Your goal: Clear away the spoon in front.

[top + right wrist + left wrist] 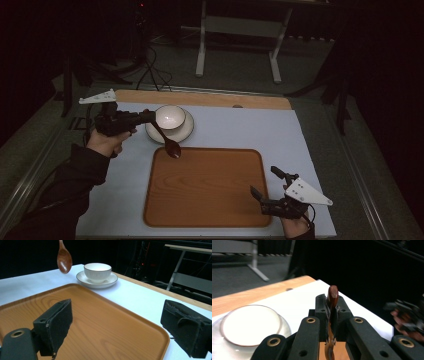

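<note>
Dark room, white table [230, 131], wooden tray [207, 187]

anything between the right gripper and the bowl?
Just the wooden tray: in the right gripper view it spans from the right gripper toward the bowl on its saucer.

Setting: lab / recording studio, not a home. Dim room w/ dark drapes all round. Work table [300, 135] w/ white top, wood edge strip at the far side, metal frame rail along the sides. Grey carpeted floor [235, 75] beyond. White metal bench frame [240, 45] w/ 2 legs at back. Cables [152, 70] trailing over the floor to dark equipment w/ a small red indicator light [141, 5]. Tableware laid out as props on a bare staged surface.
</note>
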`<state>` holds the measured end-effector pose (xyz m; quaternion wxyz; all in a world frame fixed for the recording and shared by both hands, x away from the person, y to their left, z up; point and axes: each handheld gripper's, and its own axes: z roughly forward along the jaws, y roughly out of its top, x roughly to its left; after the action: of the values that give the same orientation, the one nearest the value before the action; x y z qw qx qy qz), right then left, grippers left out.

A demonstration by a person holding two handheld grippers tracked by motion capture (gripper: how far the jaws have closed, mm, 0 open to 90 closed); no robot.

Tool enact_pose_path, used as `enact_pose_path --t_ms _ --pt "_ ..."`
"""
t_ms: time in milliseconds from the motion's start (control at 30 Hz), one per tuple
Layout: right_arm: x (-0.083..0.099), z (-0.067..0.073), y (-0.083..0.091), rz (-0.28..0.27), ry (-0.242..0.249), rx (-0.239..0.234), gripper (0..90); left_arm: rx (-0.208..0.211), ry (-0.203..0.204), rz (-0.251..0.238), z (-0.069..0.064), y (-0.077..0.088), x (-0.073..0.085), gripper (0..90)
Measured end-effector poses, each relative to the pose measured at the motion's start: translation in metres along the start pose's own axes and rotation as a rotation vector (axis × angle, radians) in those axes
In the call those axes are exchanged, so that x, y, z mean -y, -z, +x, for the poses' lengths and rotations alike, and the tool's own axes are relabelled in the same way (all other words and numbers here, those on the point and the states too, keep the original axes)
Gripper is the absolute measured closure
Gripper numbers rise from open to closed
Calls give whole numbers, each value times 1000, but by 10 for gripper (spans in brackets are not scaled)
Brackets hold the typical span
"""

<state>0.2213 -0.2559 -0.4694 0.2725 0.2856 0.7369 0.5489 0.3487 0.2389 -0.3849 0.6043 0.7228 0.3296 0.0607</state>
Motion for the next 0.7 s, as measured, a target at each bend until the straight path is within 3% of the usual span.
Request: enact_pose_path --t_ms 67,200,533,700 --pt "0 0 0 1 0 -1 104 37 -20 37 -3 -3 2 842" --pt "0 0 0 -1 7 -2 104 54 -37 63 -5 -6 6 842" --pt "0 1 0 1 7 -5 104 147 -74 140 -8 -12 20 842" --pt "0 1 -1 3 7 -7 104 232 -120 180 -13 -15 25 841"
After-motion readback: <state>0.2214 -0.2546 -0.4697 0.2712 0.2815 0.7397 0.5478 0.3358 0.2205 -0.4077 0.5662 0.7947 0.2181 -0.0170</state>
